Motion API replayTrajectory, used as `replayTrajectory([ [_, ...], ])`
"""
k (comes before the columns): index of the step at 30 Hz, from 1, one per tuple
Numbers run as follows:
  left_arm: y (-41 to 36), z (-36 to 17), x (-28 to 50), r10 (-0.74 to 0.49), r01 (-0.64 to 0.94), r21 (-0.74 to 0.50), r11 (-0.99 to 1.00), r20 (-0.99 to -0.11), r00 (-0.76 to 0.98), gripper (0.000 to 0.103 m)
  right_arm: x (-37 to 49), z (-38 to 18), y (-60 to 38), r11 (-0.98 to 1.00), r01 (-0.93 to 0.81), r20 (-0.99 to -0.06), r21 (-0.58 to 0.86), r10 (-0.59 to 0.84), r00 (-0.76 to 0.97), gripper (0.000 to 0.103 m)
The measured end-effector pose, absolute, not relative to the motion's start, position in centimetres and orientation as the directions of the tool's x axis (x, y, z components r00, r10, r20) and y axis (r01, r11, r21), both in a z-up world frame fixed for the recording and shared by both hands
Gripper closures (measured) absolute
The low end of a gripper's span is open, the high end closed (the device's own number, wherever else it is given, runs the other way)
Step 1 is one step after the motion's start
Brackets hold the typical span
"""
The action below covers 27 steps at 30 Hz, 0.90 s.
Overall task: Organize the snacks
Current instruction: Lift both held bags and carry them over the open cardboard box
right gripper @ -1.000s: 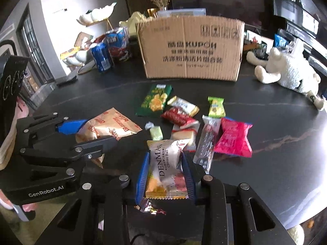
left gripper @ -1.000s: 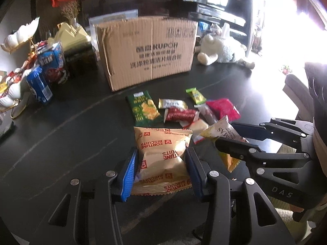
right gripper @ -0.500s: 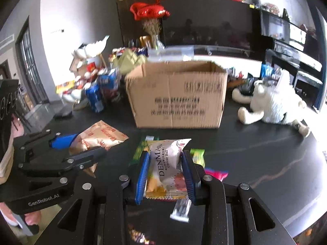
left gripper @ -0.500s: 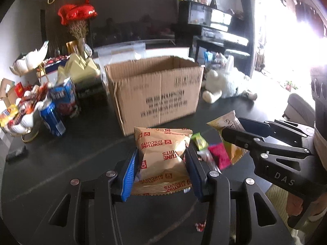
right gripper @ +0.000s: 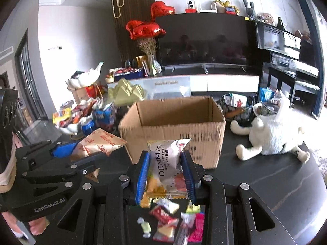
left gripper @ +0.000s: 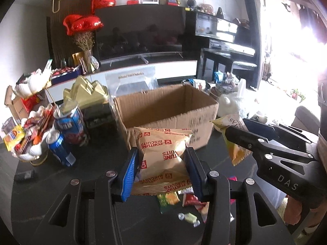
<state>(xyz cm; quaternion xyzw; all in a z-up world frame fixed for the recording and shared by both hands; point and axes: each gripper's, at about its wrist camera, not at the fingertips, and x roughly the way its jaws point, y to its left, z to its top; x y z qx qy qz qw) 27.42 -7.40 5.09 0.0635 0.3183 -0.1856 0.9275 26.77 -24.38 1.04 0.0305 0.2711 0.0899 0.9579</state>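
Note:
My left gripper (left gripper: 161,163) is shut on a tan Fortune Biscuits packet (left gripper: 162,157) and holds it in the air in front of the open cardboard box (left gripper: 169,110). My right gripper (right gripper: 165,170) is shut on a silver Denmas cheese ball packet (right gripper: 169,163), also raised before the box (right gripper: 173,130). Each gripper shows in the other's view: the right one (left gripper: 241,134) with its packet (left gripper: 233,143), the left one (right gripper: 81,153) with its packet (right gripper: 100,143). Several small snacks (right gripper: 169,222) lie on the dark table below, also in the left wrist view (left gripper: 184,200).
Blue drink cans (left gripper: 61,147) and a dish of sweets (left gripper: 26,138) stand left of the box. A white plush toy (right gripper: 271,134) lies right of the box. A yellow paper ornament (left gripper: 85,91) and a TV cabinet (left gripper: 143,40) are behind.
Both grippers have risen from the table with their packets and tilted up, so the box's open top shows. The loose snacks have dropped to the bottom of both views.

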Motion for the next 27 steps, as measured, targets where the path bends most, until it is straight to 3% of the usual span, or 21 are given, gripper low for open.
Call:
replayTrajectory([
  [27,-9.3,6.3,38.8,-0.298,0.360,-0.028,0.932,-0.625,0.722,0.057,39.2,2.4,-26.7,0.974,-0.151,-0.526,0.169,0.219,0.822,0.069],
])
